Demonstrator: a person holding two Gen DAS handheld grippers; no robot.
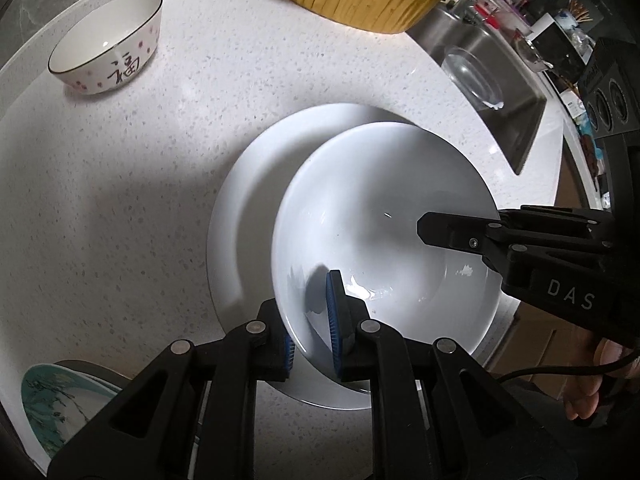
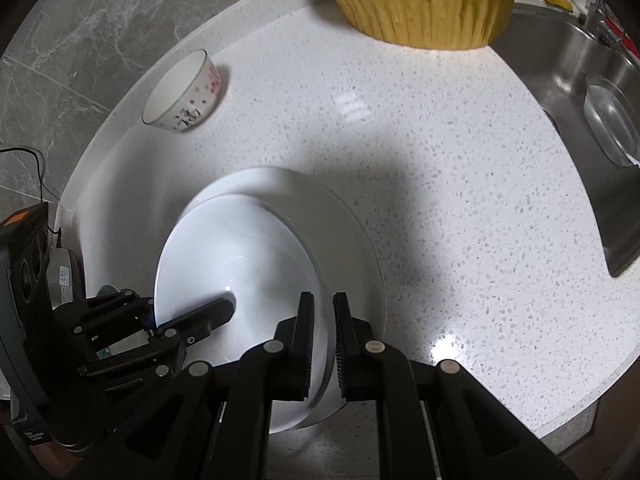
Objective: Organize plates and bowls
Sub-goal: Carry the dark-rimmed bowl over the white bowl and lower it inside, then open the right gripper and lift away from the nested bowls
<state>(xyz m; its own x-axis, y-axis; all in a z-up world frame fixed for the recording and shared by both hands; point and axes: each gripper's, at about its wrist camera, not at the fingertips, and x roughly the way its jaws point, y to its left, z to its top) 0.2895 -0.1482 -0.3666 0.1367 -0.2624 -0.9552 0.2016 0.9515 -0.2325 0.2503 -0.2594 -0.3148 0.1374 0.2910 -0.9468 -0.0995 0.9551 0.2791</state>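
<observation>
The small bowl [image 1: 108,42] bears a black character, probably "福"; the right claw [image 1: 430,226] reads "DAS".

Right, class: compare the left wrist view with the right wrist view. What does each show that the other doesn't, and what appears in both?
Only the left wrist view shows the teal patterned plate at the counter's near edge. Only the right wrist view shows the grey marble wall. Both show the white bowl over the white plate, gripped at its rim by the left gripper and right gripper, plus the flowered bowl and sink.
</observation>
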